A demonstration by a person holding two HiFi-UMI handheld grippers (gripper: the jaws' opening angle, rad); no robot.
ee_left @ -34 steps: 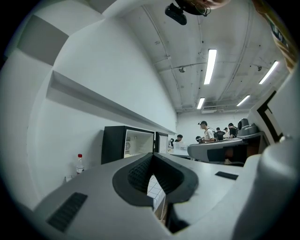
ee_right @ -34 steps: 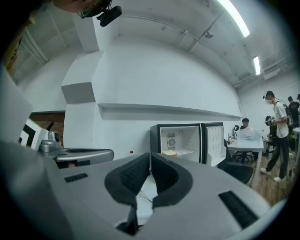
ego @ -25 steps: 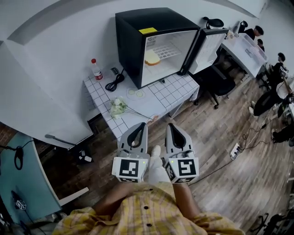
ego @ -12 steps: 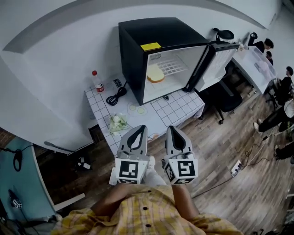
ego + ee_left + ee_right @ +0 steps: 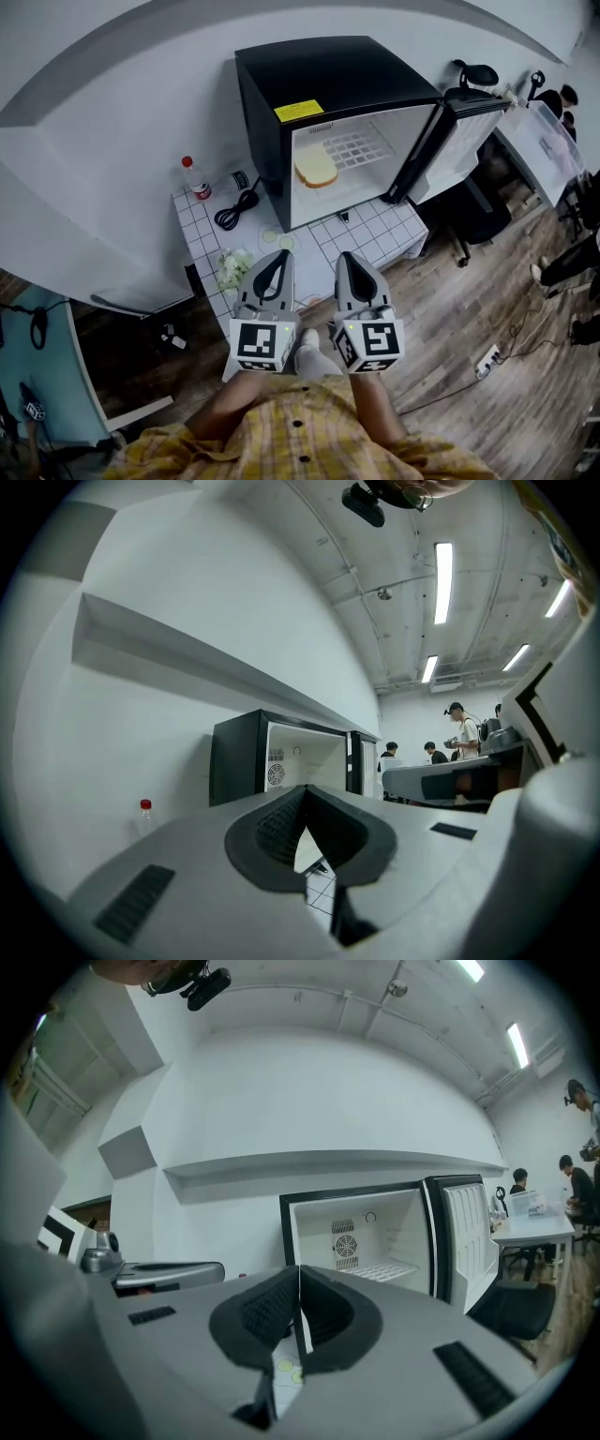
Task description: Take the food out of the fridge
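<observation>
A black mini fridge (image 5: 328, 94) stands on a white tiled table (image 5: 375, 234), its door (image 5: 459, 141) swung open to the right. A slice of bread (image 5: 316, 169) lies on the fridge's floor below a wire shelf. My left gripper (image 5: 280, 256) and right gripper (image 5: 344, 256) are side by side over the table's near edge. Both point level at the fridge, well short of it. Both are shut with nothing between the jaws. The left gripper view shows the left gripper (image 5: 306, 789) and fridge (image 5: 239, 766). The right gripper view shows the right gripper (image 5: 299, 1269) and fridge's white inside (image 5: 375, 1232).
On the table left of the fridge are a red-capped bottle (image 5: 194, 178) and a coiled black cable (image 5: 230, 211). White flowers (image 5: 230, 267) and two pale green slices (image 5: 278, 241) lie nearer me. An office chair (image 5: 469, 216) and desks with people are at the right.
Both grippers have moved forward together toward the fridge, from over the floor to over the table's near edge. The fridge looks nearer; jaws stay shut.
</observation>
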